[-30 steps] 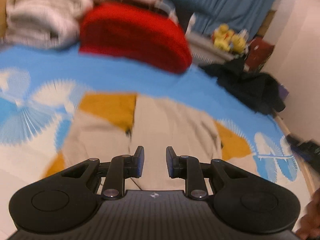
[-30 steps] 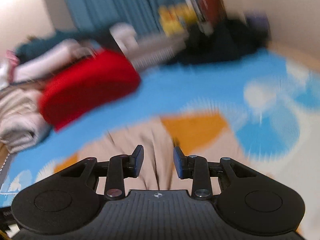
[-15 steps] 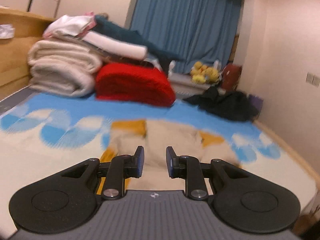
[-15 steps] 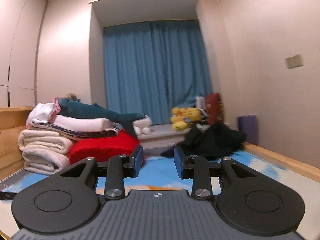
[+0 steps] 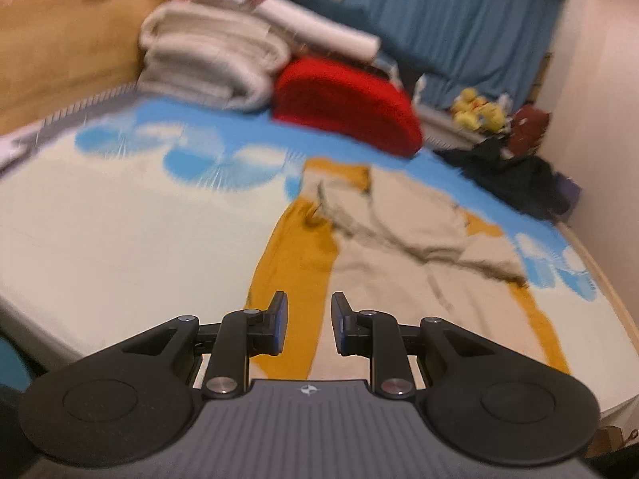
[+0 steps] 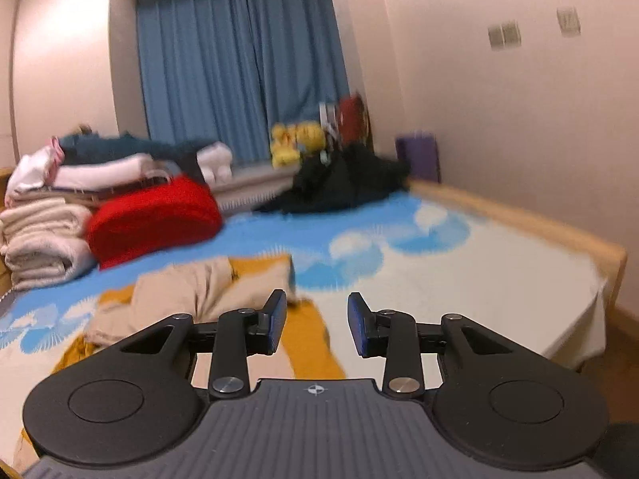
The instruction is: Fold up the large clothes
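The right gripper (image 6: pixel 315 321) hangs above the bed (image 6: pixel 499 279) with its jaws apart and nothing between them. Below and left lies a rumpled beige and mustard garment (image 6: pixel 207 285). Farther back sit a red cushion (image 6: pixel 153 215), stacked blankets (image 6: pixel 40 235), dark clothes (image 6: pixel 343 183) and blue curtains (image 6: pixel 239 64).

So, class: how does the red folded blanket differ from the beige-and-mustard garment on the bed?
The red folded blanket is one colour; the beige-and-mustard garment is two. The blanket is a neat thick bundle; the garment lies spread out, flat and creased. The blanket is by the stacked bedding; the garment is nearer the grippers. Both rest on the blue-patterned bed sheet.
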`<state>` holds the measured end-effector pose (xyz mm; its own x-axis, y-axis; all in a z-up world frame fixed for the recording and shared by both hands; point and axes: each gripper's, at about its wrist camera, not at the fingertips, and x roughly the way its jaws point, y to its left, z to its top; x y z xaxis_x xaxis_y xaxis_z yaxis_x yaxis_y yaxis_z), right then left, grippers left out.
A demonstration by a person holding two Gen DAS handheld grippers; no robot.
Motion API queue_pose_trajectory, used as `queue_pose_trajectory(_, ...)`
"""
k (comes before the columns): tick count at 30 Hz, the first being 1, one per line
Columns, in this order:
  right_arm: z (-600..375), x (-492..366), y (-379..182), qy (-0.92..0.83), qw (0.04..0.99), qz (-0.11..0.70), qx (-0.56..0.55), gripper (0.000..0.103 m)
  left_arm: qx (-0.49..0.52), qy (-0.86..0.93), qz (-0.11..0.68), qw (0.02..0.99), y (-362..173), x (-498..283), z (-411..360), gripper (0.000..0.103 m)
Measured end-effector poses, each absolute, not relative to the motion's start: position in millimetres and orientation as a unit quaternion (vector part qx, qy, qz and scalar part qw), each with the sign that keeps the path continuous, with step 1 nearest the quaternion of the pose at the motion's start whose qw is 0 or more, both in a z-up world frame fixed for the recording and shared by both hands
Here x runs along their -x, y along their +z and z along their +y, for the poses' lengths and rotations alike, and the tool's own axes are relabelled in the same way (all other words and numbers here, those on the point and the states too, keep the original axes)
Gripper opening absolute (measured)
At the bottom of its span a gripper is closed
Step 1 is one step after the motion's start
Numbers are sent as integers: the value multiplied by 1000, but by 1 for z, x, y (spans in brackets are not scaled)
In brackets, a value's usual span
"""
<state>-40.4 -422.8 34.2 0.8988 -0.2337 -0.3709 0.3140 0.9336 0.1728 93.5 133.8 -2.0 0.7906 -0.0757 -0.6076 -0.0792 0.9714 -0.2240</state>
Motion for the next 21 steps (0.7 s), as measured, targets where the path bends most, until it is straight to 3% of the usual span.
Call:
queue_pose_trajectory(3, -425, 24, -1, -143, 961, 205, -115, 36, 134, 34, 386, 912, -40, -122, 142, 24)
queue_pose_trajectory(9, -441, -34, -57, -158, 931, 314, -104, 35, 147, 75, 455, 875, -81, -164, 166, 28)
queue_pose_trajectory(15, -464, -62, -97, -176, 888, 392, -161, 35, 167, 104, 499, 844, -109, -185, 186, 29)
queue_pose_trajectory(21, -470, -72, -128, -166, 863, 442, -182, 35, 137, 101, 517, 839, -122, -187, 181, 41)
